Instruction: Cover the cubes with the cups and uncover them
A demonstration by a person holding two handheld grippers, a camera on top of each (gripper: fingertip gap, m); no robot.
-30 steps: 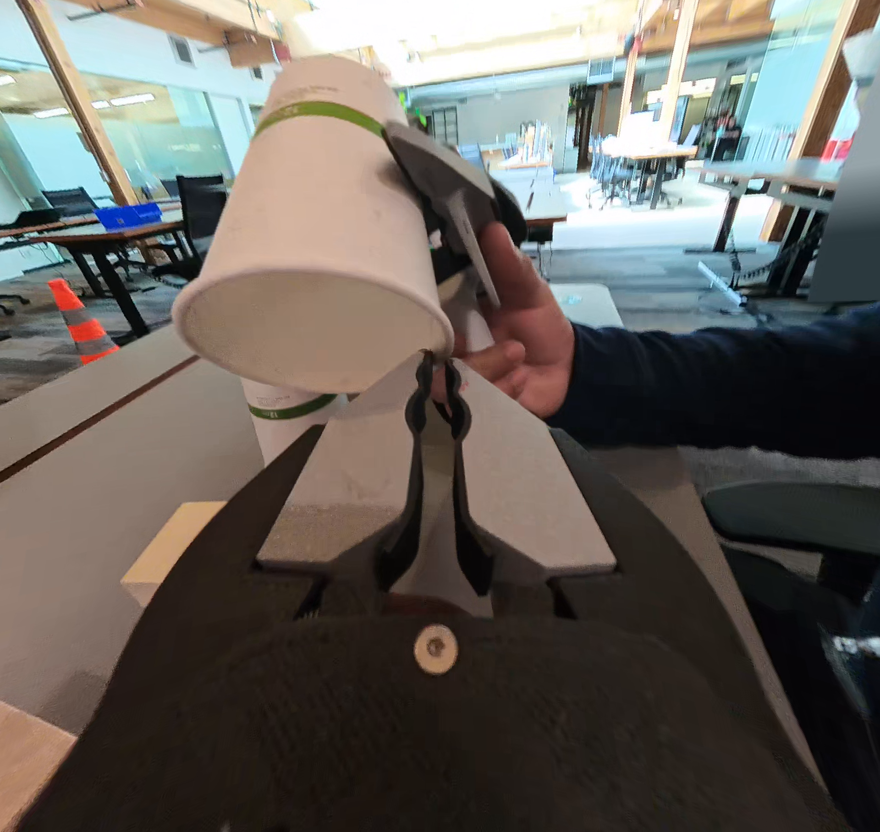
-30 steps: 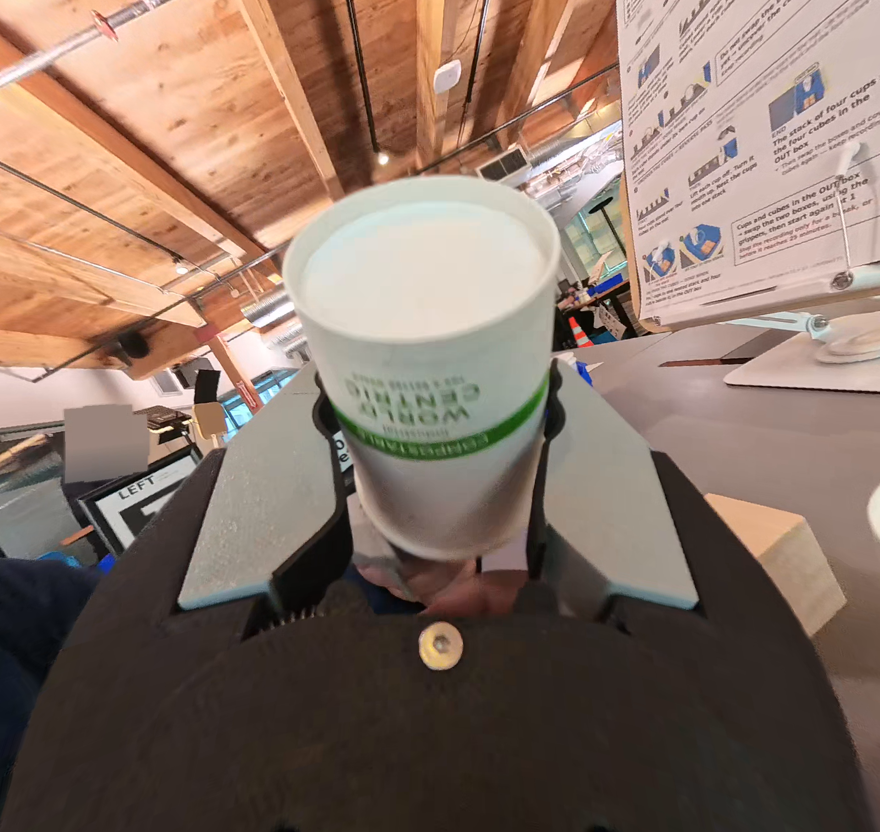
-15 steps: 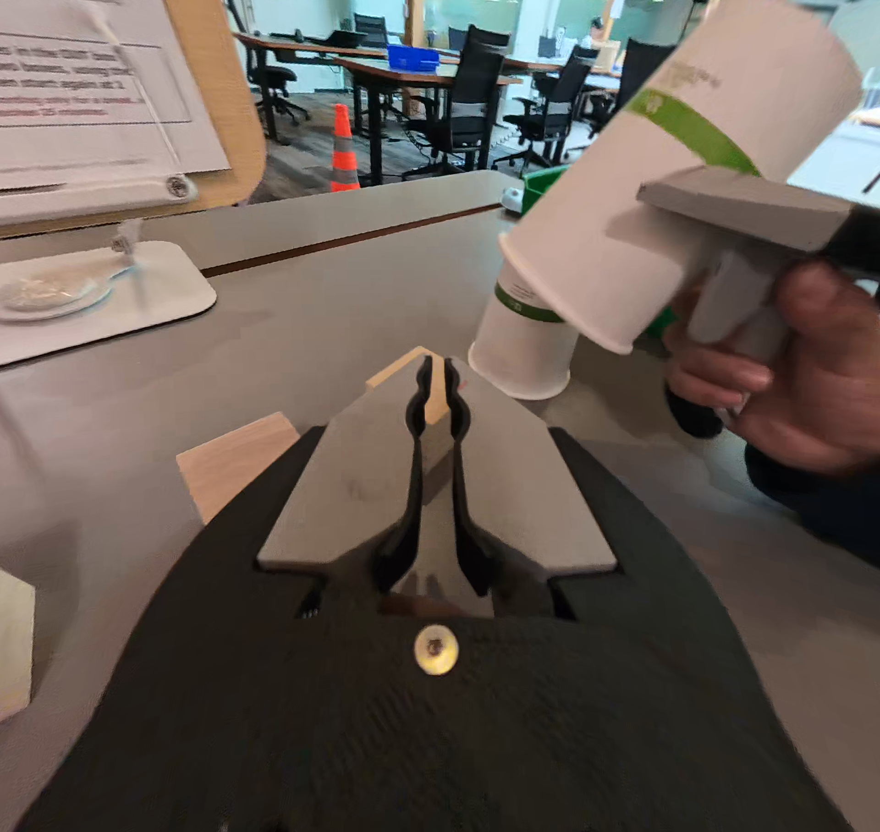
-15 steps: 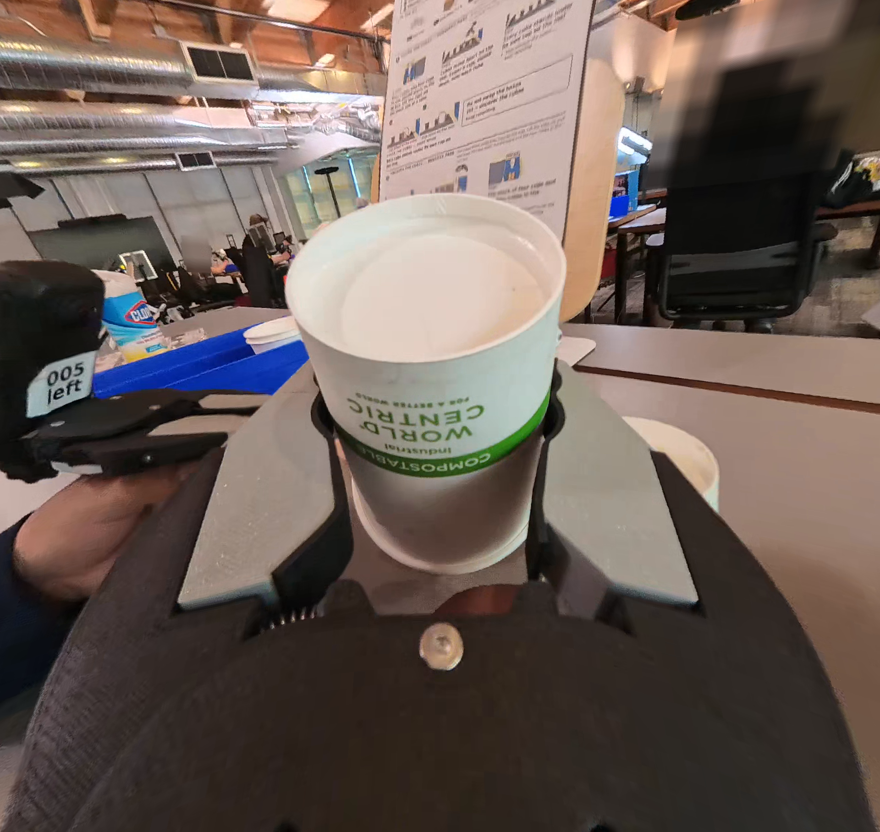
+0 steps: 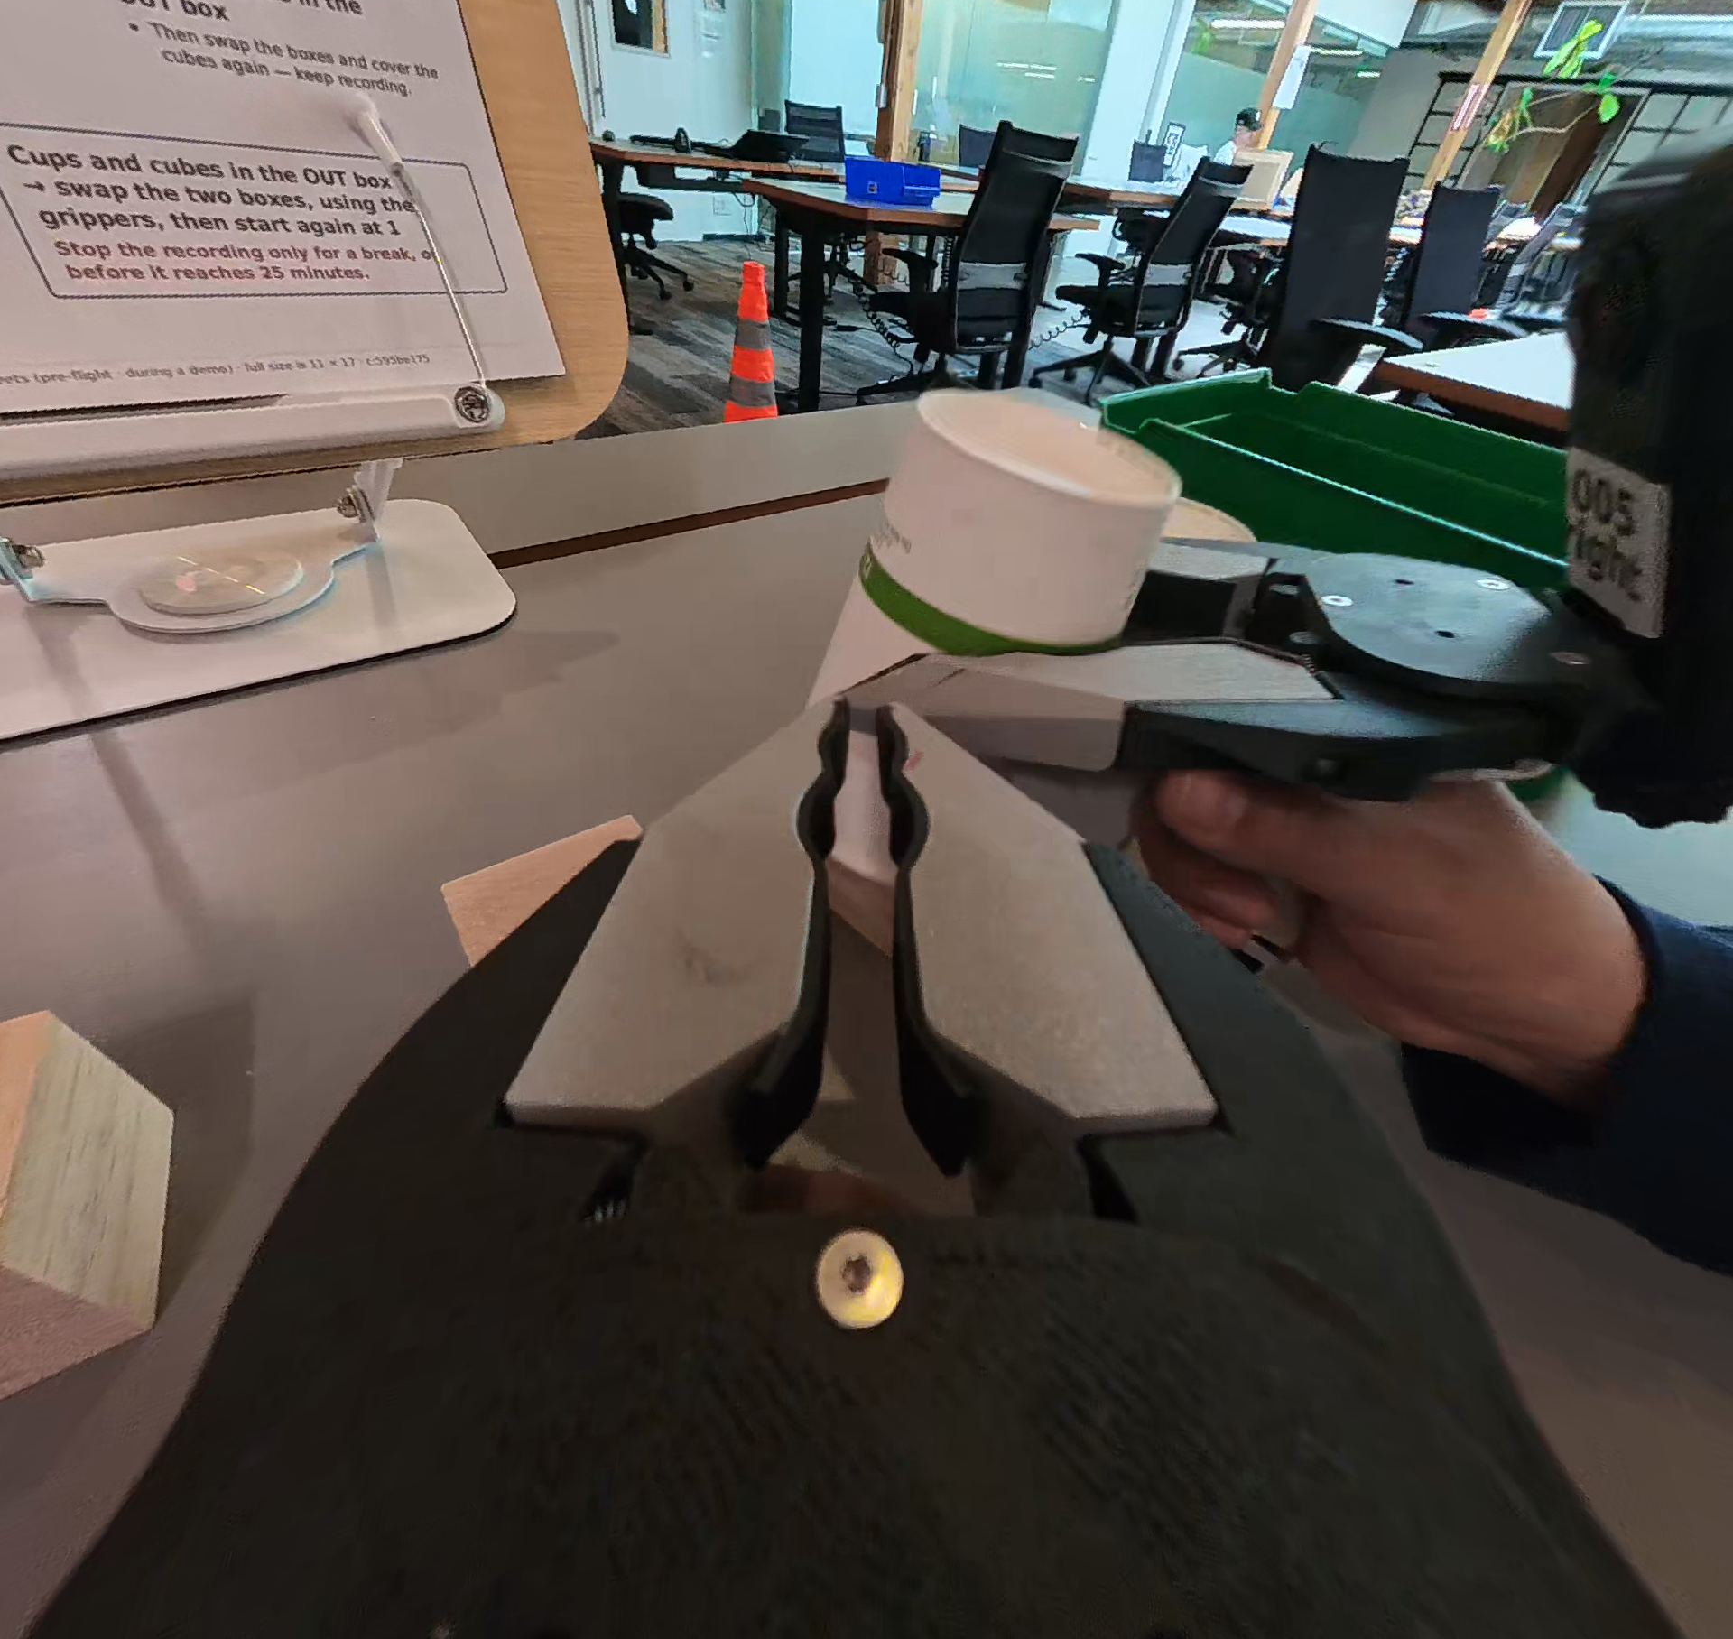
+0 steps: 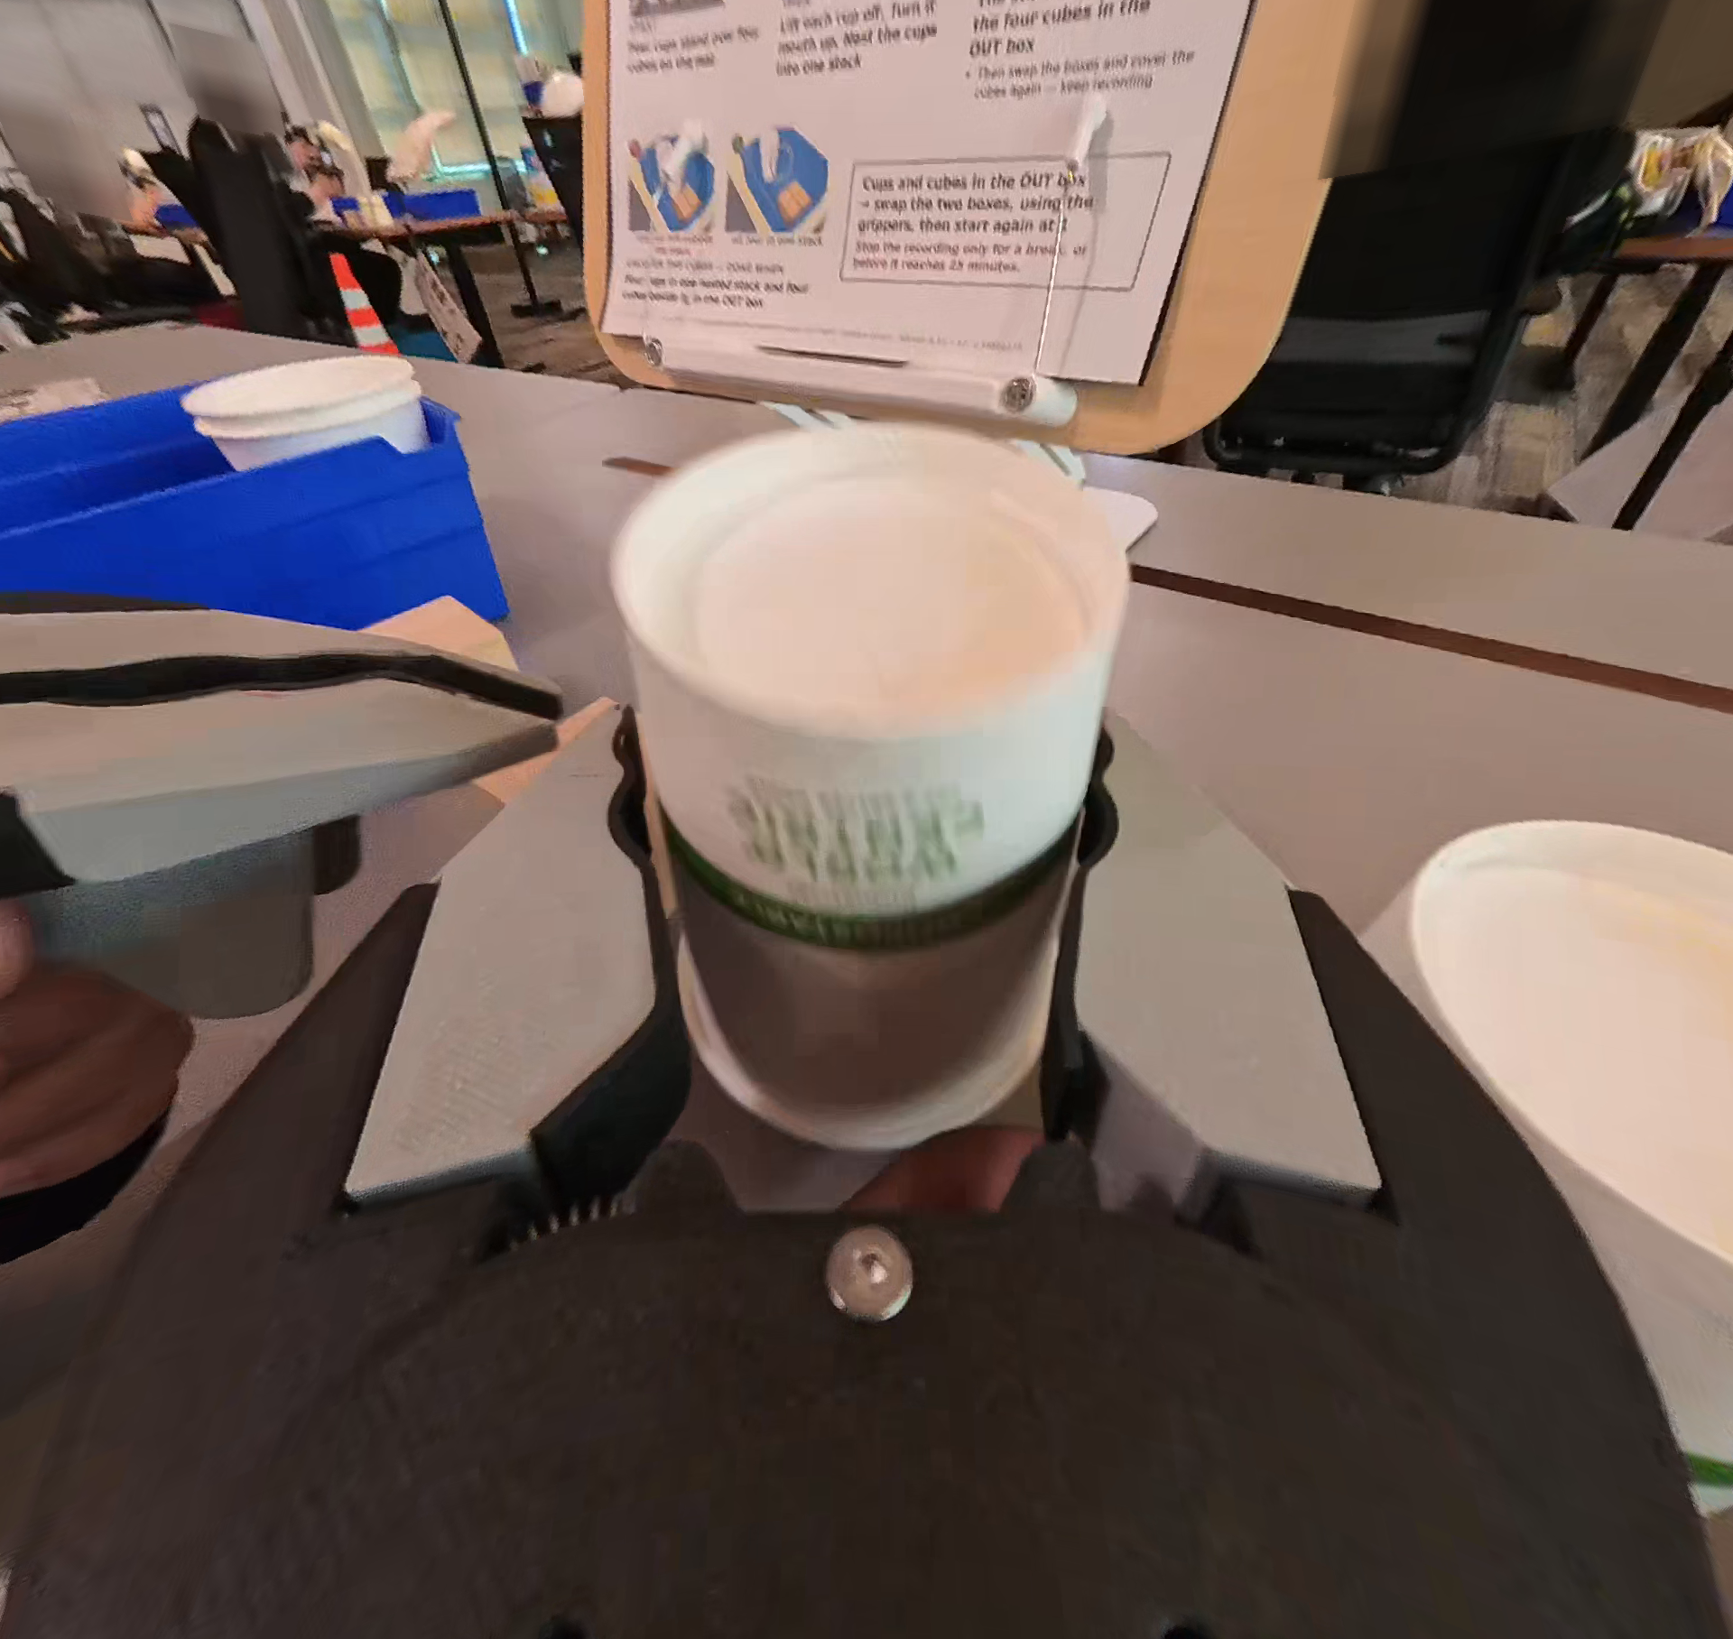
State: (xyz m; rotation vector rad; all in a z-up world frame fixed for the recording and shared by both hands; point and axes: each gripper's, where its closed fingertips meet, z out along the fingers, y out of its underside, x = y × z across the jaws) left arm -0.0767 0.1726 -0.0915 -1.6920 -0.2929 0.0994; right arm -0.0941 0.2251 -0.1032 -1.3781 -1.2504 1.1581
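Observation:
My right gripper (image 6: 863, 750) is shut on a white paper cup with a green band (image 6: 872, 656), pads against both sides. The cup is base up, just above the grey table (image 6: 1360, 731). It also shows in the left wrist view (image 5: 1013, 534), where one right finger (image 5: 1078, 713) lies across its side. My left gripper (image 5: 863, 722) is shut and holds nothing; its tips sit just beside that cup's lower wall. A wooden cube (image 5: 525, 881) lies on the table left of the cup, partly behind my left fingers. It also shows in the right wrist view (image 6: 450, 628). Another cube (image 5: 75, 1172) lies at the lower left.
A second cup (image 6: 1594, 1078) stands base up close on the right. A blue bin (image 6: 234, 534) at the back left holds stacked cups (image 6: 309, 412). A green bin (image 5: 1360, 478) stands behind the right gripper. An instruction sheet on a stand (image 5: 234, 141) with a white base (image 5: 253, 581) is at the back.
The right gripper has turned the cup from tilted to base up and brought it down towards the table. The left gripper stayed shut, came off the cup's rim and now sits beside it.

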